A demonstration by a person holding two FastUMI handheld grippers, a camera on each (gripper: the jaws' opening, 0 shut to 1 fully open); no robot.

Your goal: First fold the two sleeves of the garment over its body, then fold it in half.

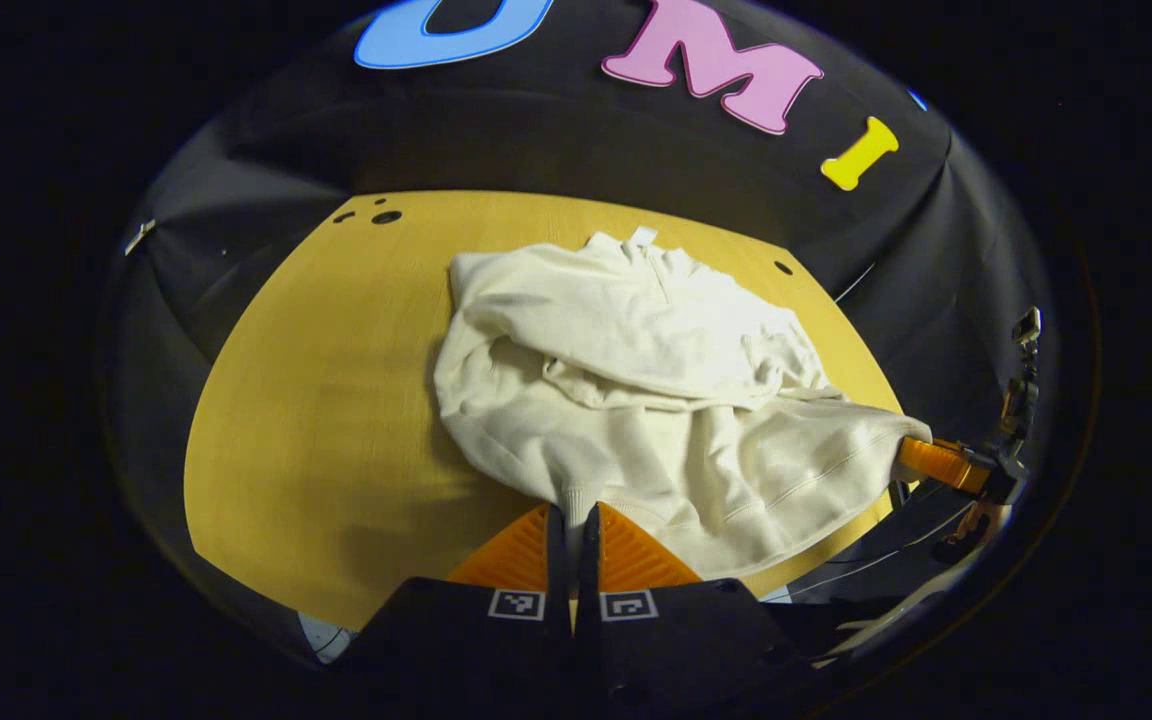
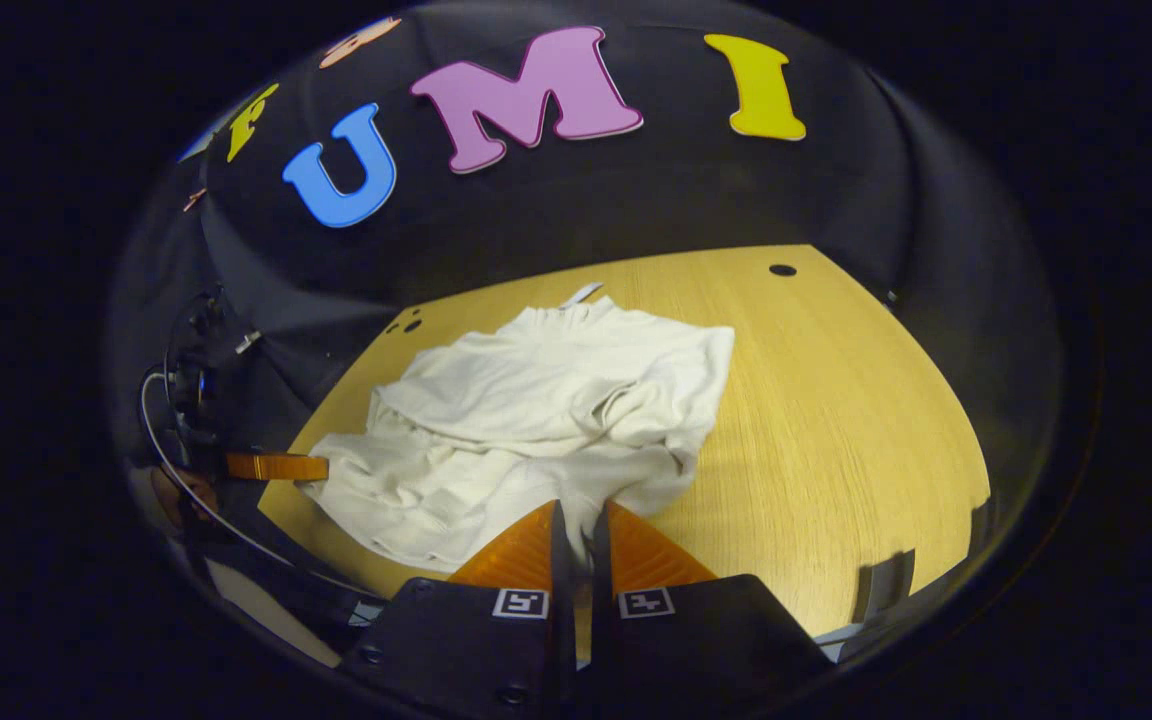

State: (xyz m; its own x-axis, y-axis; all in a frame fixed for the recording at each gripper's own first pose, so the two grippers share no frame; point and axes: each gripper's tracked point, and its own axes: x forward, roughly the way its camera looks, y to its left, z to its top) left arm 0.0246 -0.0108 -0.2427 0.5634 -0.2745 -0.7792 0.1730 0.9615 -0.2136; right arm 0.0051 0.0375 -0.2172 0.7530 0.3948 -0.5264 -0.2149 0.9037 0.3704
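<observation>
left tongs (image 1: 572, 512) – right tongs (image 2: 581, 508) | both pinching garment (image 1: 656, 400) hem

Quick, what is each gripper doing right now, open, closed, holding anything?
Left gripper: closed, pinching the near hem of the white garment.
Right gripper: closed, pinching the garment's near edge on its side.

Cream cloth on yellow wood, orange fingers

The rumpled cream-white fabric garment (image 1: 656, 390) is plain and unpatterned, lying on a honey-yellow wooden table (image 1: 316, 400) with fine straight grain and a few small dark round holes (image 1: 386, 216). The left gripper (image 1: 571, 515) and right gripper (image 2: 579, 512) both have ribbed orange fingers on black bodies carrying small black-and-white square markers (image 2: 520, 602).
</observation>
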